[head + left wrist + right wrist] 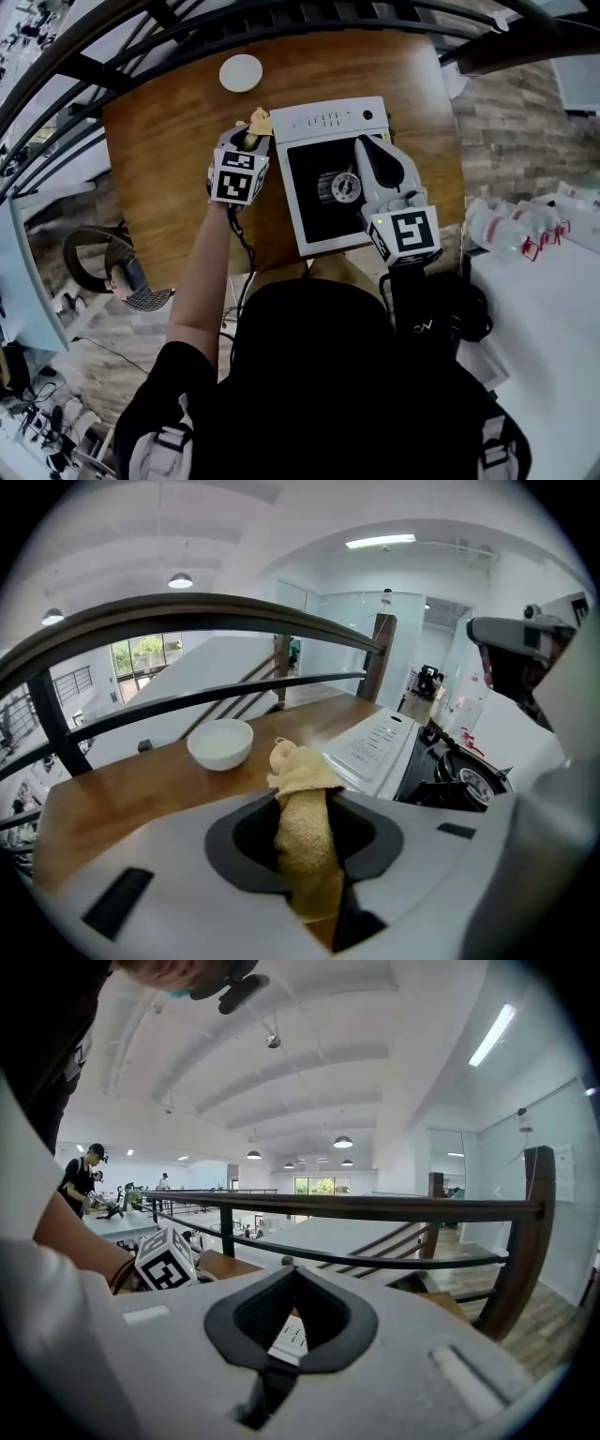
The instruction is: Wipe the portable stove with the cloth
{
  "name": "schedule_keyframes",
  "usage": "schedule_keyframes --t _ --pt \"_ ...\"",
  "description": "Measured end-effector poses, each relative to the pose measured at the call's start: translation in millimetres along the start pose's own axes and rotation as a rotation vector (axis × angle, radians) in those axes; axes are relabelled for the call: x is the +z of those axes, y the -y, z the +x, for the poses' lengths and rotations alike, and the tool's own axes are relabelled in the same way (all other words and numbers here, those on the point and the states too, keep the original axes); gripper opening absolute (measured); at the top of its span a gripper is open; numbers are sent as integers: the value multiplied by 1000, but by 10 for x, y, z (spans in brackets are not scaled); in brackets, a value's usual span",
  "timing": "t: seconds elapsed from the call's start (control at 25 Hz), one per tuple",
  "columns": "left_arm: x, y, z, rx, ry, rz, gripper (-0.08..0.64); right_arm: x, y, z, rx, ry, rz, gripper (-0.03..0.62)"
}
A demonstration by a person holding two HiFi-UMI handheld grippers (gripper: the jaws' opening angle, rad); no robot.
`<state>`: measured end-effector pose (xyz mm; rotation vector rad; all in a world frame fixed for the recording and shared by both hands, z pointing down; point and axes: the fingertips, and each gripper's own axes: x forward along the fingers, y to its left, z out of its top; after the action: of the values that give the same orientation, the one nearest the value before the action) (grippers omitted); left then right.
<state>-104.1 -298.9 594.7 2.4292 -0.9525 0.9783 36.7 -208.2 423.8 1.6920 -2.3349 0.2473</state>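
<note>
wooden table [159, 169] stands by a dark railing [103, 75], with a white bowl [241, 73] near its far edge. white stove [328, 120] sits at the middle, its burner [345, 187] in the black top. left gripper [248, 141] hangs just beside the stove's far left corner, jaws clamped on a yellow cloth [302, 836] that sticks out past the tips. right gripper [367, 150] is over the black top, jaws pressed together with nothing between them.

Free room: bare tabletop [155, 178] left of the portable stove [328, 120].
Obstacles: white bowl [241, 73] near the far edge; railing [94, 70] beyond that edge; right hand-held gripper [363, 145] over the stove's burner; left hand-held gripper [249, 137] at its far-left corner.
</note>
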Motion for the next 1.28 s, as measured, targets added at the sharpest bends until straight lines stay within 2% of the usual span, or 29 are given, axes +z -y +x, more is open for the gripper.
schedule_keyframes --t 0.16,0.32,0.6,0.88,1.12,1.2,1.28 --pt "-165 180 -85 -54 -12 -29 94 82 45 15 4 13 -35 4" --pt "-450 426 -324 -73 -37 -41 94 184 -35 -62 49 45 -56 5" --pt "-977 1042 -736 -42 -79 -44 94 164 -123 -479 144 79 -88 3" --pt "-1696 1705 -1140 -14 -148 -102 94 -9 -170 -1074 218 85 -120 3" --pt "-2065 2183 -1438 -5 -138 -194 94 -124 4 -1452 205 101 -123 4" --pt "-2057 2253 -1460 -14 -117 -198 94 -188 57 -1496 186 94 -126 4" --pt "-1917 2293 -1448 -62 -66 -188 94 -195 120 -1508 150 93 -131 3"
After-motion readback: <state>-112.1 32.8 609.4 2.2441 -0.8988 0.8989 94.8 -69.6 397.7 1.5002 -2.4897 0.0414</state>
